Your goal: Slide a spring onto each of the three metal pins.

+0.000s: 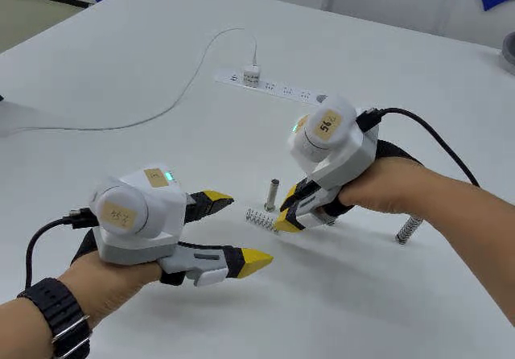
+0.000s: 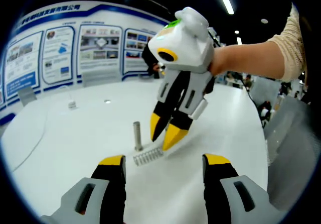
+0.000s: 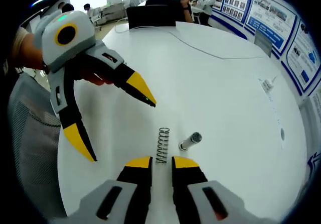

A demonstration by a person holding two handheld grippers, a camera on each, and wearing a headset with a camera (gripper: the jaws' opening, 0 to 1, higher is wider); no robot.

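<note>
A short metal pin [image 1: 273,194] stands upright on the white table [image 1: 121,69]. A spring [image 1: 259,219] lies flat just in front of the pin. My right gripper [image 1: 285,216] points down at the spring's right end. In the right gripper view the jaws stand a little apart, and the near end of the spring [image 3: 162,144] lies between the tips of the right gripper [image 3: 161,162], beside the pin [image 3: 190,140]. My left gripper [image 1: 237,229] hovers wide open and holds nothing, left of the spring [image 2: 148,156] and the pin [image 2: 136,136]. A second spring [image 1: 409,229] lies behind my right forearm.
A white power strip [image 1: 265,85] with a plug and a long thin cable [image 1: 161,109] lies at the back of the table. A grey mesh chair [image 3: 30,133] stands by the table's edge. People sit at the table's far side.
</note>
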